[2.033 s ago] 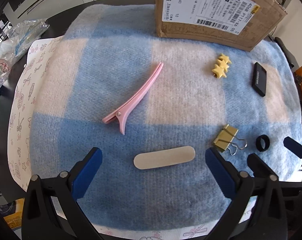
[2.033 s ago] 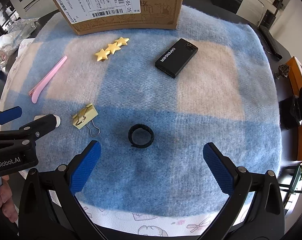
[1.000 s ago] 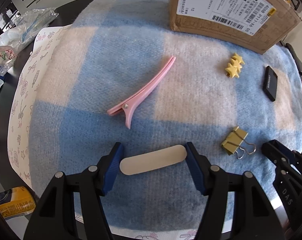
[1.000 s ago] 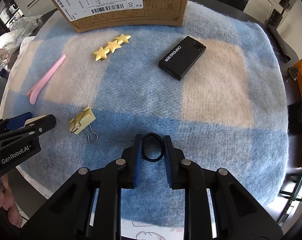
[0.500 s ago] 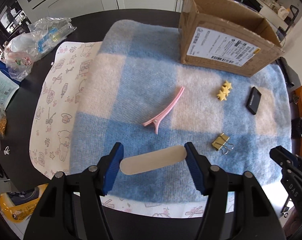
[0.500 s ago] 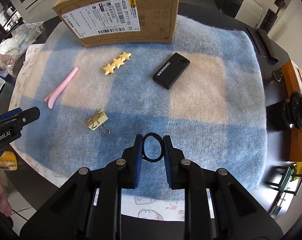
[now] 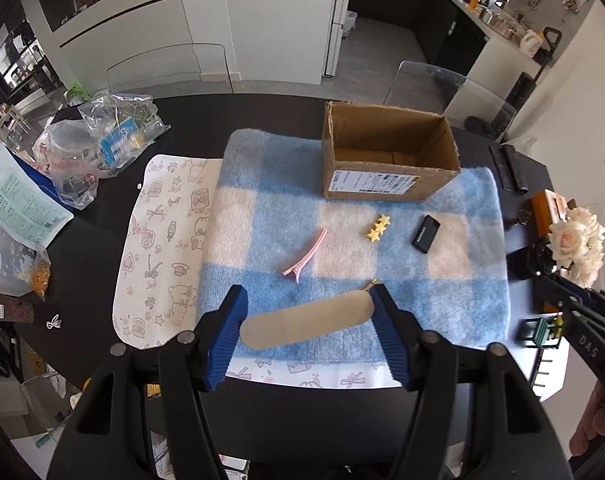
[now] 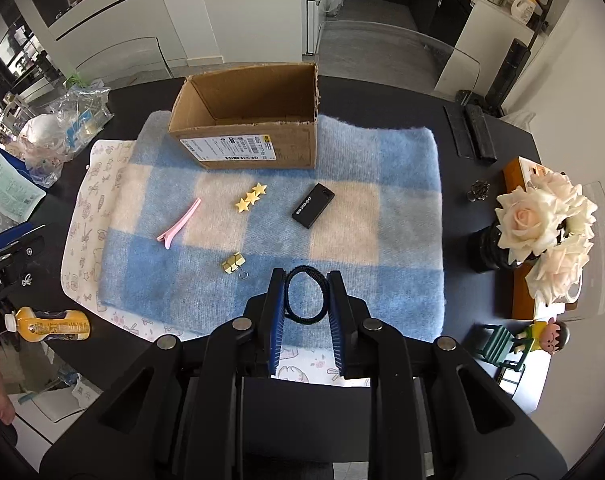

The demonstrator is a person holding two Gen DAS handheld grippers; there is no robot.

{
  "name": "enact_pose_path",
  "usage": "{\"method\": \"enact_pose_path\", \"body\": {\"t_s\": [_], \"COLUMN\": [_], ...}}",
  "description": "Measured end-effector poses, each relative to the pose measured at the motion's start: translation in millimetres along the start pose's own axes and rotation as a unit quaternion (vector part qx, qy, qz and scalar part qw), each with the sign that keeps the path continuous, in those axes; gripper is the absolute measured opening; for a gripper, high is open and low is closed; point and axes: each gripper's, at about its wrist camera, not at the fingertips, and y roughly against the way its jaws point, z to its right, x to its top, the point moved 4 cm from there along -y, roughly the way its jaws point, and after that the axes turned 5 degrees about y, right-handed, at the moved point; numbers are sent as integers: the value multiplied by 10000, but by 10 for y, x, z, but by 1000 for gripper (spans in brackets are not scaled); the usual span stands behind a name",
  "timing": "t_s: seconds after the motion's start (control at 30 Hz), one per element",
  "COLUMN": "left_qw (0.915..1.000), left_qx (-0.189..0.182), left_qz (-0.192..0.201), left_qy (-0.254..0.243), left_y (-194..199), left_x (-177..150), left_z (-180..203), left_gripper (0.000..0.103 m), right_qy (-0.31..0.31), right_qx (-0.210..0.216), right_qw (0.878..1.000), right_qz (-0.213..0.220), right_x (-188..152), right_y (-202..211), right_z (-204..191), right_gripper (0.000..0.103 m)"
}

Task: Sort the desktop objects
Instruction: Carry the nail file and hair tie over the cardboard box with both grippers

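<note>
My left gripper (image 7: 307,312) is shut on a beige nail file (image 7: 306,321), held lengthwise between the blue pads high above the blanket. My right gripper (image 8: 305,298) is shut on a black hair tie (image 8: 305,295), also held high. An open cardboard box (image 7: 386,160) stands at the blanket's far edge and also shows in the right wrist view (image 8: 248,120). On the blue-and-cream checked blanket (image 8: 382,216) lie a pink hair clip (image 8: 179,224), a yellow star clip (image 8: 251,197), a black flat device (image 8: 313,210) and a gold binder clip (image 8: 234,263).
A patterned white mat (image 7: 162,236) lies under the blanket's left side. Plastic bags (image 7: 98,144) sit far left. A vase of pale roses (image 8: 542,220), a toy figure on a chair (image 8: 534,340) and a wooden box stand right. An orange drink bottle (image 8: 50,324) lies near left.
Both grippers closed on their objects, the file and the hair tie, then rose well above the blanket and pulled back; the box's open inside now shows.
</note>
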Motion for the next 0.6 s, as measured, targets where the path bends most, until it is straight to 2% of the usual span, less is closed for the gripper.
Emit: {"method": "enact_pose_path", "body": {"t_s": [0.23,0.6], "left_qw": [10000,9996], "left_qx": [-29,-178], "left_qz": [49,108], "left_qy": [-62,-177], "left_y": [88,-71], "left_x": [146,621], "left_z": [49,327], "left_gripper": [61,61], "right_qy": [-153,-160], "right_qx": [-35,-22], "right_qw": [9998,9996], "right_qz": [148,244], "right_x": [131,469], "right_y": [266,217], "right_z": [38,64], "right_gripper": [21,21]}}
